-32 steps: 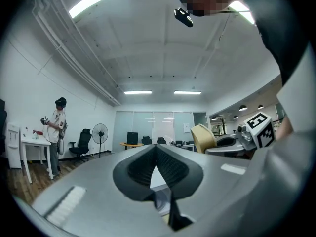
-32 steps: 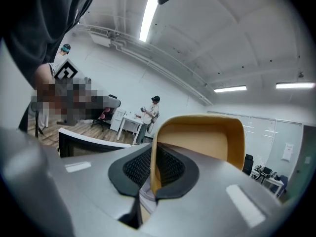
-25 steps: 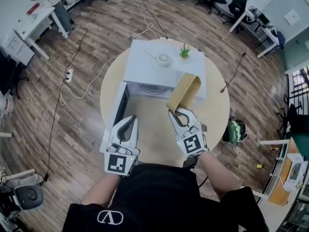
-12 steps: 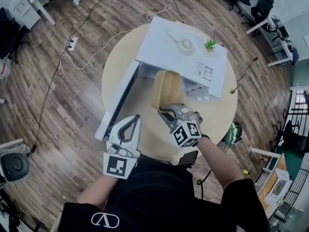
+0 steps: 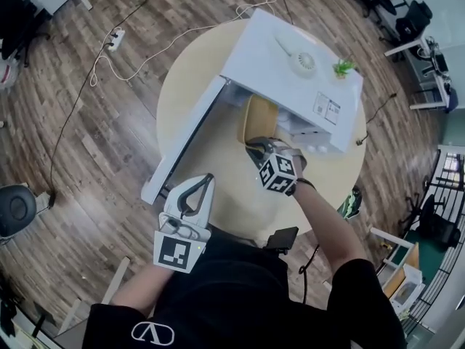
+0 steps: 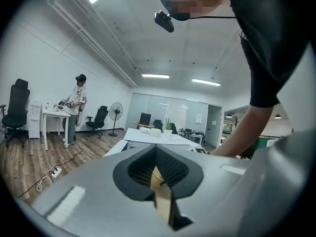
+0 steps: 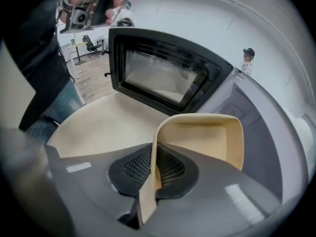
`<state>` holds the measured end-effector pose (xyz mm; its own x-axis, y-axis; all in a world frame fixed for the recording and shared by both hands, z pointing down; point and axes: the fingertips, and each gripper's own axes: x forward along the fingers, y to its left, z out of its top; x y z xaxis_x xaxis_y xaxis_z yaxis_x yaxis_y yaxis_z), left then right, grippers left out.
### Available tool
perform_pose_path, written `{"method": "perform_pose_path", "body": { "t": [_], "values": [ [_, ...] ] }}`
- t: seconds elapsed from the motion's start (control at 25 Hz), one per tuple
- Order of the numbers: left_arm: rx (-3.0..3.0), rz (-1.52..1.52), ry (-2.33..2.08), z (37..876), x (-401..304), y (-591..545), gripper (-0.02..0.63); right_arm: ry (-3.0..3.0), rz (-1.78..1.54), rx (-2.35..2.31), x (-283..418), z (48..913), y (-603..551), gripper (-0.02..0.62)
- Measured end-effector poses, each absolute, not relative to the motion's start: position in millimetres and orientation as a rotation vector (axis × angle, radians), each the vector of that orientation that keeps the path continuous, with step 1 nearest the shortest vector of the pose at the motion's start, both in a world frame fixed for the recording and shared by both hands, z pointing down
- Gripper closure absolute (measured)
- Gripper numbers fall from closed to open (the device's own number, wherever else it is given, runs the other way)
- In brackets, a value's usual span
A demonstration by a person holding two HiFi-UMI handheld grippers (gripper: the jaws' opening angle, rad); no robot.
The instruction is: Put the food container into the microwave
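The white microwave (image 5: 290, 64) stands on the round table (image 5: 218, 173) with its door (image 5: 185, 140) swung open to the left. My right gripper (image 5: 265, 150) is shut on the rim of the beige food container (image 5: 260, 118), which sits at the mouth of the cavity. In the right gripper view the container (image 7: 207, 142) is tilted on edge ahead of the right gripper (image 7: 154, 167), with the dark door window (image 7: 163, 75) to its left and the grey cavity wall (image 7: 252, 112) to its right. My left gripper (image 5: 196, 191) hovers near the table's front edge, shut and empty; in its own view the left gripper (image 6: 158, 174) holds nothing.
A small green plant (image 5: 343, 67) and a white round object (image 5: 301, 62) rest on the microwave's top. A cable runs across the wooden floor to a power strip (image 5: 114, 36). A person (image 6: 76, 107) stands by a desk far to the left.
My right gripper carried the container forward and down from in front of the microwave to its opening. The left gripper stayed near the table's front edge.
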<state>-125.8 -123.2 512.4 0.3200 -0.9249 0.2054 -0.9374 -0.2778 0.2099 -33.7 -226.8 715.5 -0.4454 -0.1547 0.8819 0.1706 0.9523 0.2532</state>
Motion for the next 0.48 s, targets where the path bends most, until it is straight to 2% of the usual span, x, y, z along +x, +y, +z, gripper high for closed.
{"method": "perform_pose_path", "body": {
  "t": [0.48],
  "values": [
    [2.226, 0.069, -1.657, 535.6, -124.3, -104.4, 0.606, -1.877, -0.392, 0.219, -35.4, 737.9, -330.3, 0.583]
  ]
}}
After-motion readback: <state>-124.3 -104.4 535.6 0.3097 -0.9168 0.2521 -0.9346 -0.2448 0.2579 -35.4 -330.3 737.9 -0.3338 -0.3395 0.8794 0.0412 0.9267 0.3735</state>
